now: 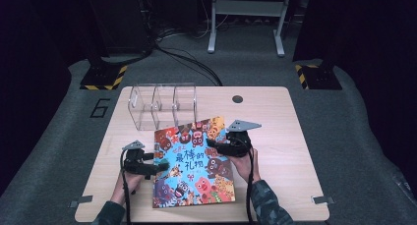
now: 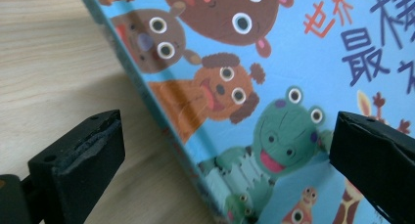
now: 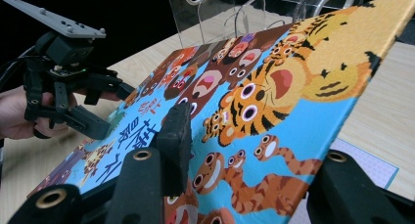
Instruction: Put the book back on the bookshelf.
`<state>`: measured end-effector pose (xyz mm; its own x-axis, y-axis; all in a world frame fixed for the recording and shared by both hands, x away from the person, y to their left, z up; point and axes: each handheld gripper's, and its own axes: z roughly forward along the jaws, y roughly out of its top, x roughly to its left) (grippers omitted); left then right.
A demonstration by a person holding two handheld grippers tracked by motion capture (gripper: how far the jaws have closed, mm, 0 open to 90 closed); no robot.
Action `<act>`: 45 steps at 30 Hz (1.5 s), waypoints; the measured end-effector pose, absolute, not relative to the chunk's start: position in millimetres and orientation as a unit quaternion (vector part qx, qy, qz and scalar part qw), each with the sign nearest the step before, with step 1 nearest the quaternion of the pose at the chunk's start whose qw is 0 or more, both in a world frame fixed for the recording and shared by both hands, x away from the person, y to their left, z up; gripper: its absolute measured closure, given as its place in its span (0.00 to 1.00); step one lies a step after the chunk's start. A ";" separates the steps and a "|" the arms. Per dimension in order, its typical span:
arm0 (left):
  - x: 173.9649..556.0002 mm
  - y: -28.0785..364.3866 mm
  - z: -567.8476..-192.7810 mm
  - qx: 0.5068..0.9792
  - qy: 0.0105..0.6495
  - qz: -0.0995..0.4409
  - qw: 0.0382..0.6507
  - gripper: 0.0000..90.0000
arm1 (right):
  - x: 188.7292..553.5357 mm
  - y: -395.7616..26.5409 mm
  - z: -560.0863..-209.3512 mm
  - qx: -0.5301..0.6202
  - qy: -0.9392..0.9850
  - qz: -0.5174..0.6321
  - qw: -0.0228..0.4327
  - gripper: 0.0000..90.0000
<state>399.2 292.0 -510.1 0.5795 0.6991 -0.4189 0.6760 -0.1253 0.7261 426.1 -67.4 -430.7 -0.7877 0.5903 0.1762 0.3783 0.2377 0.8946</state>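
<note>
Both grippers pinch the picture book (image 1: 194,161): right gripper (image 1: 231,144) lifting its right edge off the table (image 1: 275,117), left gripper (image 1: 147,166) wide astride the left edge, probably steadying.

book (image 2: 274,87): cut off by left gripper view's edges | right hand-held gripper (image 3: 244,185): lower jaw hidden under book cover | clear rack (image 3: 254,9): top cropped

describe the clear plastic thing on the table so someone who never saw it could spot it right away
On the light wooden table, look toward the far left part, just beyond the colourful picture book. There stands a clear plastic rack with upright dividers forming open slots. It is the see-through item, unlike the bright book and the black grippers.
</note>
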 end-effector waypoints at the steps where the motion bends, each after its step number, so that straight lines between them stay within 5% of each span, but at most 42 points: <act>1: 400.1 292.0 -509.7 0.753 0.453 0.011 0.476 0.00 | 426.1 -67.4 -430.7 0.310 0.780 0.534 0.099 0.62; 14: 406.0 289.1 -512.6 0.736 0.434 -0.018 0.519 0.06 | 430.2 -66.2 -432.1 0.316 0.779 0.535 0.084 0.61; 21: 398.7 296.5 -508.2 0.729 0.427 0.018 0.534 0.25 | 440.5 -66.2 -434.3 0.373 0.782 0.496 0.062 0.54; 29: 388.8 295.9 -486.9 0.736 0.422 0.060 0.526 0.35 | 446.3 -62.3 -431.6 0.404 0.790 0.458 0.045 0.45; 45: 381.6 294.4 -466.8 0.755 0.398 0.090 0.514 0.39 | 450.4 -59.2 -421.5 0.413 0.801 0.432 0.035 0.41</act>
<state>381.6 294.4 -466.8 0.6666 0.6932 -0.2739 0.5091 -0.1551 0.8466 450.4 -59.2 -421.5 -0.6558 0.6922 0.3014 0.6323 0.2856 0.7201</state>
